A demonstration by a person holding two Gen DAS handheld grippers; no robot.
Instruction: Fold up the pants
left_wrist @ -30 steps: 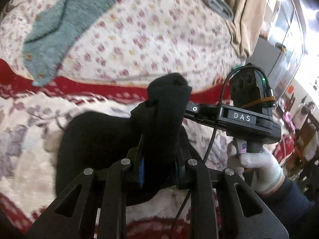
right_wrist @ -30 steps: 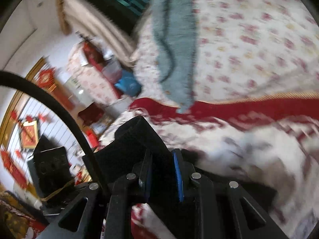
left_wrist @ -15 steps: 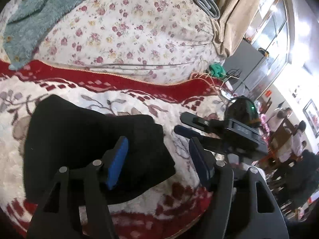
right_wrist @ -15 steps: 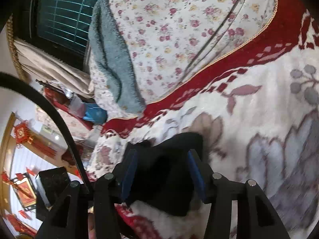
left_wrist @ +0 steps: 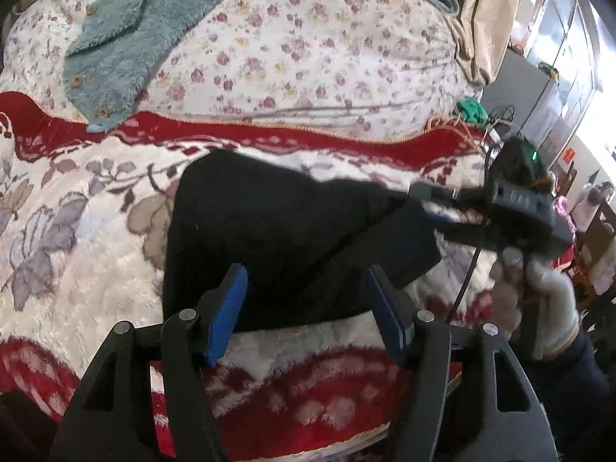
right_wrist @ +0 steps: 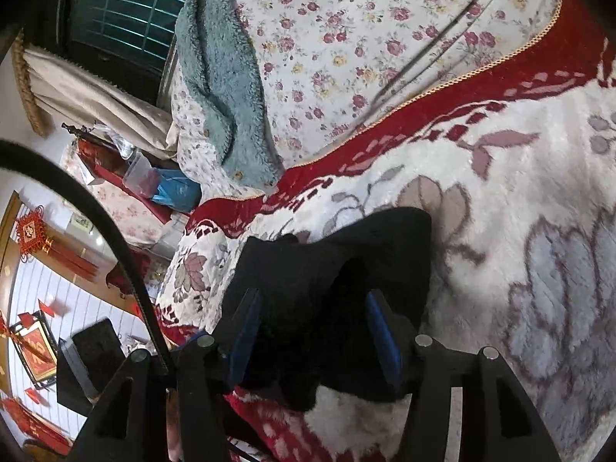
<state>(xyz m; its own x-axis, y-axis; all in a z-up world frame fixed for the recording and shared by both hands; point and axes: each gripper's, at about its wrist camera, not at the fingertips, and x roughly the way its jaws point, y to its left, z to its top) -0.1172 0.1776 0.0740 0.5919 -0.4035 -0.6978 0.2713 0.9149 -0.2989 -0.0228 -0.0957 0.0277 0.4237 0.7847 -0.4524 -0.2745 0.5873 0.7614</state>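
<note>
The black pants lie folded into a compact bundle on the white and red floral blanket. My left gripper is open, its blue pads on either side of the bundle's near edge, holding nothing. My right gripper is open over the bundle's other end, where the pants show between its blue pads. In the left wrist view the right gripper sits at the bundle's right corner, held by a gloved hand.
A teal fleece garment lies on the flowered quilt behind the blanket. The blanket's red front edge is close below my left gripper. Curtains, a dark window and room furniture stand beyond the bed.
Both grippers were shut on the pants a second ago, holding them raised. They have opened and let go, and the pants now lie folded on the blanket.
</note>
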